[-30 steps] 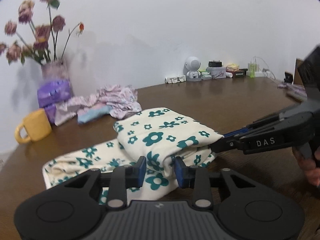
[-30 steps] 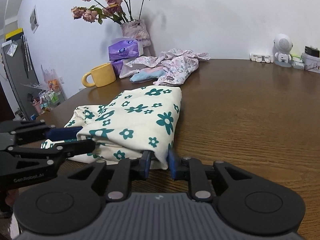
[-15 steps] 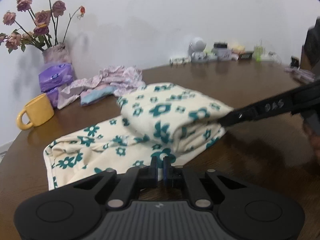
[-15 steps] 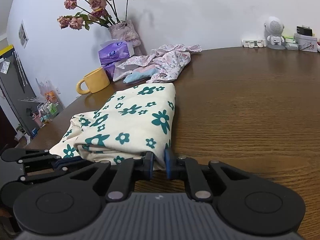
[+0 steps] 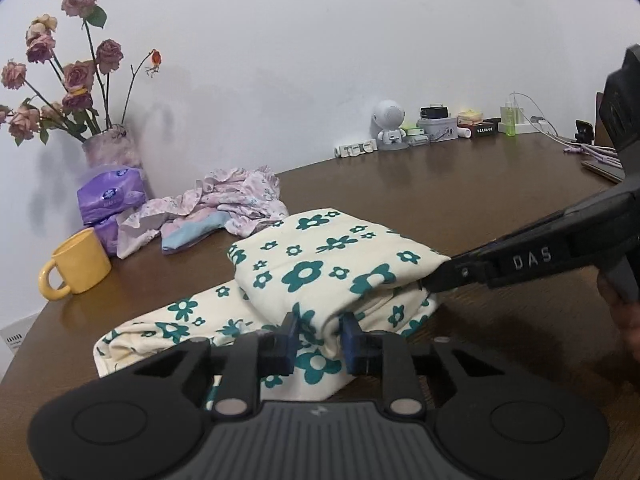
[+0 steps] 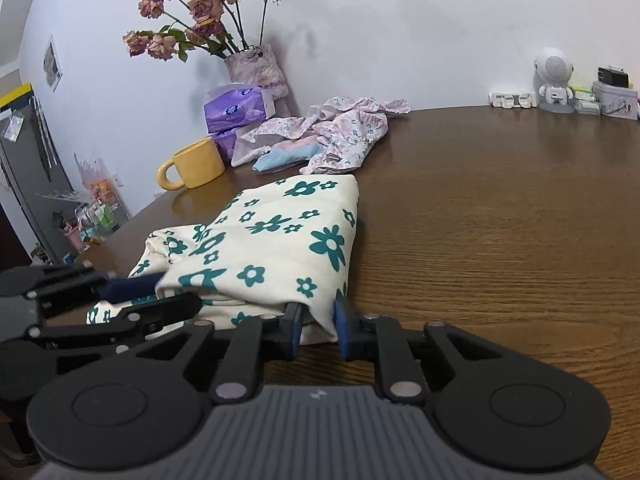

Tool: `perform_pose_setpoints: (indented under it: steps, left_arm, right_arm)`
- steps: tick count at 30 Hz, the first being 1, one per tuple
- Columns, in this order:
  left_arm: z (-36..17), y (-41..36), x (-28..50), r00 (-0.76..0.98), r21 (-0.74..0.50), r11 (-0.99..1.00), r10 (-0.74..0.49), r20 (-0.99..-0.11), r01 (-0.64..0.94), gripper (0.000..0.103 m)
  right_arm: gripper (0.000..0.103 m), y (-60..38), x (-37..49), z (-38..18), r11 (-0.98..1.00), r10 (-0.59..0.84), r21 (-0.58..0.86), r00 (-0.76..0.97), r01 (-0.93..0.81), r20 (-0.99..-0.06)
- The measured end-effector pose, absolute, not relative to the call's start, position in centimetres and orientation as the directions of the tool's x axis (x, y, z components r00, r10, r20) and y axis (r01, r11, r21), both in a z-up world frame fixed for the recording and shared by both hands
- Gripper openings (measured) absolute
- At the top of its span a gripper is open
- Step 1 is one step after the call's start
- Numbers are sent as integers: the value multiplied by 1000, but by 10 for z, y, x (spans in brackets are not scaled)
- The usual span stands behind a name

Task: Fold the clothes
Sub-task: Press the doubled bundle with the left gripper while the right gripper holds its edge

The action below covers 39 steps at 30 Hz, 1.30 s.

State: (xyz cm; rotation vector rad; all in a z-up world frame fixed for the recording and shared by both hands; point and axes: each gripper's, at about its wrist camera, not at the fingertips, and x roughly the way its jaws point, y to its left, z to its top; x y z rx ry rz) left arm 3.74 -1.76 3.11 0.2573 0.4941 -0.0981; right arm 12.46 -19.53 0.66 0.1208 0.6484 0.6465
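- Cream cotton garment printed with teal flowers (image 5: pixel 320 276) is lying on the brown wooden worktop (image 6: pixel 500 208), near edge, partly folded: a thick doubled-over section is sitting on top of a flatter layer that is sticking out to the left in the left wrist view.
- Left tool (image 5: pixel 319 338) is sitting with its blue pads spread, a gap on both sides of the cloth fold between them; it is straddling the near edge of the bundle, not pinching it.
- Right tool (image 6: pixel 317 330) is also parted, blue pads on either side of the folded corner nearest it; cloth is filling most of the gap, but the pads are looking slack, not squeezing.
- In the left wrist view the right tool's black arm is reaching in from the right, tip touching the bundle's right corner.
- Step in hand, as a judgement: a fold pass on the floral garment, with both tools placed at the ends of its near edge. Could be just letting go after laying a fold, or lining up to grab for another one; the scene is fitting both.
- Either way, whatever follows is needing both layers kept aligned, since the top section is looking puffy and could slide off the lower one.
- Crumpled pink floral garment with a light blue piece (image 5: pixel 224 216) is lying further back, unfolded, near the yellow ceramic mug (image 5: pixel 78 266).
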Motion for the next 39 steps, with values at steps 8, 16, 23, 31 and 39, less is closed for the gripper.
perform_pose_setpoints:
  steps: [8, 16, 23, 31, 39]
  left_arm:
    - [24, -21, 35, 870, 267, 949, -18, -492, 170, 14]
    - [20, -26, 33, 867, 333, 924, 2, -499, 190, 12]
    - [22, -26, 31, 863, 335, 920, -8, -506, 205, 19]
    - [53, 16, 40, 863, -84, 988, -154, -481, 129, 72]
    - [45, 33, 79, 820, -284, 959, -158, -550, -6, 42]
  right_arm:
    - [9, -203, 129, 2, 784, 620, 376, 591, -494, -516]
    - [9, -208, 130, 1, 779, 627, 415, 594, -470, -504]
    - [17, -207, 127, 5, 783, 620, 377, 580, -494, -529]
    - [48, -223, 145, 26, 733, 680, 465, 558, -497, -476]
    - [27, -205, 177, 15, 729, 684, 518, 500, -446, -531]
